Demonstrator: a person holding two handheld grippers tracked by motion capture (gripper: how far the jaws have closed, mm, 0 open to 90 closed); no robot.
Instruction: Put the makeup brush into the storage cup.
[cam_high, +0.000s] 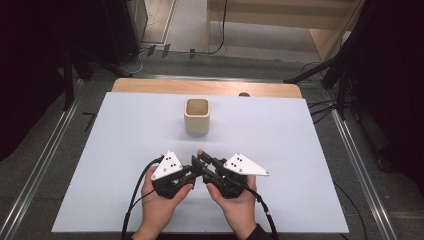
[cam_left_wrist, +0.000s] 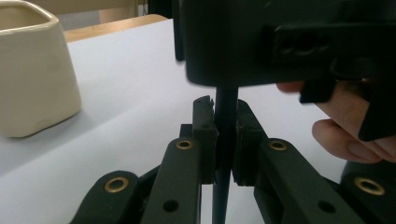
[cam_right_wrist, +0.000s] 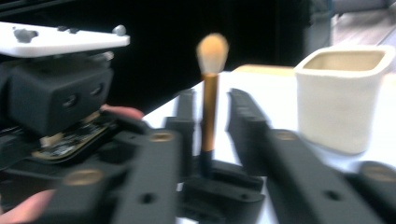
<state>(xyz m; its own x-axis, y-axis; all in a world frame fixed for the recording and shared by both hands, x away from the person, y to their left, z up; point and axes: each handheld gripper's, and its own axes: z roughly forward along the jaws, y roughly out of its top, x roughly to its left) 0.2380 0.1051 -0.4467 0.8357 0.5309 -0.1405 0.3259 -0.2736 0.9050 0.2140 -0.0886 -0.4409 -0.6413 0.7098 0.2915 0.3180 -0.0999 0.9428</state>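
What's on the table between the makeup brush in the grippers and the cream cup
Nothing: in the high view, bare white table separates the brush from the cup.

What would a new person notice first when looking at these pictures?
Most striking is the small makeup brush with its orange tuft and gold handle, standing upright between the two grippers at the near middle of the table. The left gripper clamps its dark lower handle, while the right gripper has its jaws apart on either side of it. Behind stands a cream square cup, open and upright.
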